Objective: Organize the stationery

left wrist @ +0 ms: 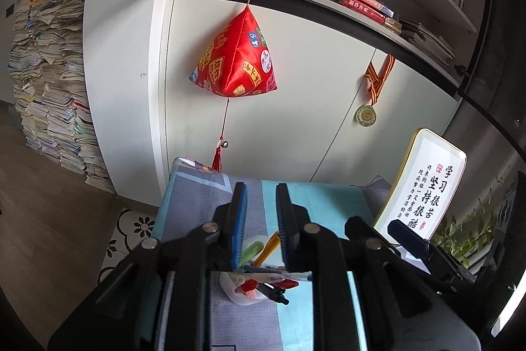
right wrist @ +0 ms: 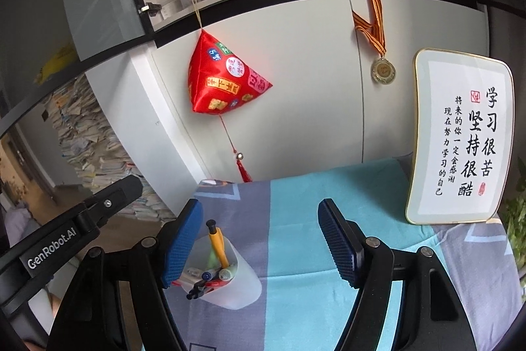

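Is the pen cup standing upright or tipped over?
Upright: the pen cup stands on the cloth-covered table, mouth up, with the yellow pen poking above its rim.

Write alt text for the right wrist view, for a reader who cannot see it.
The right gripper hangs open and empty over a table under a blue and grey cloth, beside a translucent white pen cup full of pens, an orange pen sticking up. Behind stand a framed calligraphy plaque, a red hanging ornament and a medal on white cabinet doors.

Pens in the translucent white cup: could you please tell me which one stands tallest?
The yellow pen with the black tip in the translucent white cup. It rises above the rim, while the other pens lie low inside.
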Motion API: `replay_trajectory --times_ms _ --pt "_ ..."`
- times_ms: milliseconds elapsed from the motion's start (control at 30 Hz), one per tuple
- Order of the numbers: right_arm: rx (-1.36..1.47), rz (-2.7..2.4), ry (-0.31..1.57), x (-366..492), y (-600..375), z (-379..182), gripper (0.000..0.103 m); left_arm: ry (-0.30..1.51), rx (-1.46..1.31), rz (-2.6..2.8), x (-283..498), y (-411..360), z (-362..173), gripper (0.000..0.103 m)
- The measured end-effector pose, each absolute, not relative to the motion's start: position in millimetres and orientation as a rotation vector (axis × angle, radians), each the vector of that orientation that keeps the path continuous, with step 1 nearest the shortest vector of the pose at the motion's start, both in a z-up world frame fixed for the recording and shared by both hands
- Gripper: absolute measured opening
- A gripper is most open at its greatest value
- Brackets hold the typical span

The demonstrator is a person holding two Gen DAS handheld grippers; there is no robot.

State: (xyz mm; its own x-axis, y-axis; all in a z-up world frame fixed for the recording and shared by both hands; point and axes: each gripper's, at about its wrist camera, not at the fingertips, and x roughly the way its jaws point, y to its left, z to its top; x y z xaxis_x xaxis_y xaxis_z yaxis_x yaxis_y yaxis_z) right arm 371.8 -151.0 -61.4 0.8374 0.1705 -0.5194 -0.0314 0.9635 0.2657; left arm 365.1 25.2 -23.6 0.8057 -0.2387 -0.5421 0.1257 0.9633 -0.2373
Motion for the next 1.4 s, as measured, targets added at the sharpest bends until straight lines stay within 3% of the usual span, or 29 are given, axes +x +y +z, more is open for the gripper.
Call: replay_trajectory --times_ms 67,200,400,467,600,733,900,1100,1400 --pt "0.284 0.084 0.599 375.0 -158.1 -65.1 0.073 0.592 -0.186 -0.164 363.6 25.0 -22.5 0.046" --pt "0.33 0.083 0.671 384.6 -170.7 -71.7 0.073 0.58 -0.168 -0.123 361.3 24.0 -20.3 0.065" --pt "0.302 0.018 0.656 377.6 -185.1 -58.6 0.073 0.584 -0.137 -0.064 360.0 21.6 -17.8 0.081" --pt "0.289 -0.012 0.64 370.6 -190.3 -50.4 0.073 0.596 -0.095 -0.034 360.0 18.0 -17.7 0.081" --pt "0.227 -0.042 0.597 353.6 -194.3 -29.7 0.084 0.583 -0.048 0.008 354.2 11.6 -14.4 0.083" --pt "0.076 -0.061 0.5 322.2 -184.2 -9.2 0.092 0.549 0.012 -0.015 337.2 0.2 -7.5 0.102" --pt "-0.154 -0.269 0.339 266.6 -162.8 -19.1 0.103 0.516 0.066 0.029 285.7 -13.7 -21.5 0.102" --pt "-0.191 -0.259 0.349 209.3 -166.5 -52.0 0.103 0.56 0.059 0.018 225.7 -14.3 -57.1 0.102" --pt "-0.122 -0.221 0.346 121.6 -179.9 -49.5 0.103 0.527 0.085 0.018 153.8 -16.7 -53.5 0.102"
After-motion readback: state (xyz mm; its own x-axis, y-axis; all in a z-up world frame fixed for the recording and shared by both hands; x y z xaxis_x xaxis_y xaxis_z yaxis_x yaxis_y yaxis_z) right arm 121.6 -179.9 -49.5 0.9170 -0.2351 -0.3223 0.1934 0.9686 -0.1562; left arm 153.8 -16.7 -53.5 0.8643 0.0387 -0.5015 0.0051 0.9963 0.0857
